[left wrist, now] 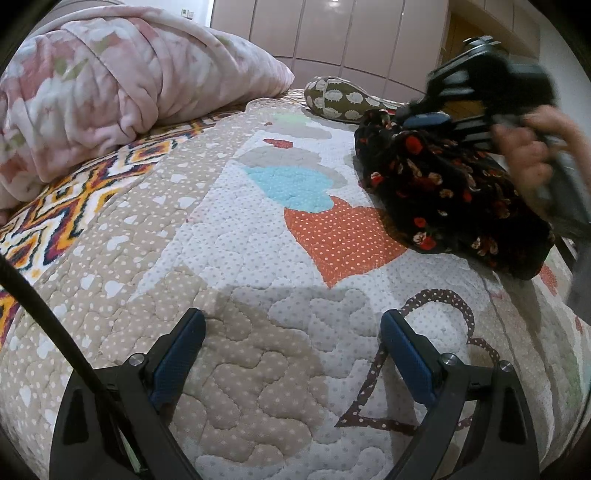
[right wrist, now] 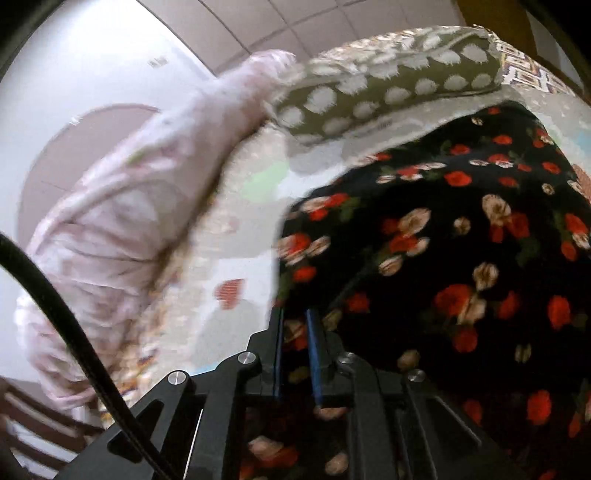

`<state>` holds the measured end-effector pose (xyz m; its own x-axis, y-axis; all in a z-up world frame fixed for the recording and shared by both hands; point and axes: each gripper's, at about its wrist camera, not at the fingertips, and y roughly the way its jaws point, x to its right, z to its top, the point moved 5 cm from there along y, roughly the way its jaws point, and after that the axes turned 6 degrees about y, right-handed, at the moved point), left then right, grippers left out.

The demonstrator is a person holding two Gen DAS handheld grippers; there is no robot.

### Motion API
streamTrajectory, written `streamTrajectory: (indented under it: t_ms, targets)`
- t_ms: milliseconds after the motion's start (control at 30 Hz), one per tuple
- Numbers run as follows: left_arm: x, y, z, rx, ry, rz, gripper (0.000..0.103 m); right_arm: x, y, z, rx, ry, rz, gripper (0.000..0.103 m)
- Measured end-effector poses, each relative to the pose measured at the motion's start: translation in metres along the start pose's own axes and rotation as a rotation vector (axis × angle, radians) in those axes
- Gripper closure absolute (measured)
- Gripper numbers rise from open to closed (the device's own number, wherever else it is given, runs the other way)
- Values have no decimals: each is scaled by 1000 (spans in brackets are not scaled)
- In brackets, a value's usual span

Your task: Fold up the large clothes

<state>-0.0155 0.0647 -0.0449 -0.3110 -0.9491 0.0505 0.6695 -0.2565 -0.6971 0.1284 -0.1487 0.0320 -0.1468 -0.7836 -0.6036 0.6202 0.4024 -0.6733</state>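
Observation:
A black garment with red and cream flowers [left wrist: 443,192] lies bunched on the right side of the bed. In the left wrist view a hand [left wrist: 528,155] holds my right gripper [left wrist: 413,117] at the garment's far top edge, and the picture is blurred there. In the right wrist view the garment [right wrist: 443,258] fills the right half, and my right gripper [right wrist: 295,332] has its blue pads close together with a fold of the floral cloth between them. My left gripper [left wrist: 291,325] stands wide open above the bare quilt, left of the garment, with nothing between its fingers.
A quilted bedspread [left wrist: 258,240] with hearts and dots covers the bed. A rolled pink blanket [left wrist: 110,92] lies at the back left. An olive pillow with white spots [left wrist: 340,99] sits behind the garment. Wardrobe doors [left wrist: 332,33] stand beyond. A black cable [left wrist: 48,317] crosses the lower left.

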Motion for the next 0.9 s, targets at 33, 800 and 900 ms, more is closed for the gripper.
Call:
streamTrajectory:
  t_ms: [33, 800, 900]
  targets:
    - [0, 0, 0, 0, 0, 1, 8, -5, -7, -9, -3, -5, 39, 87]
    - [-2, -2, -2, 11, -5, -3, 8, 99, -126, -109, 22, 32, -40, 90]
    - [-2, -1, -1, 5, -7, -32, 2, 100, -144, -121, 70, 19, -53, 89]
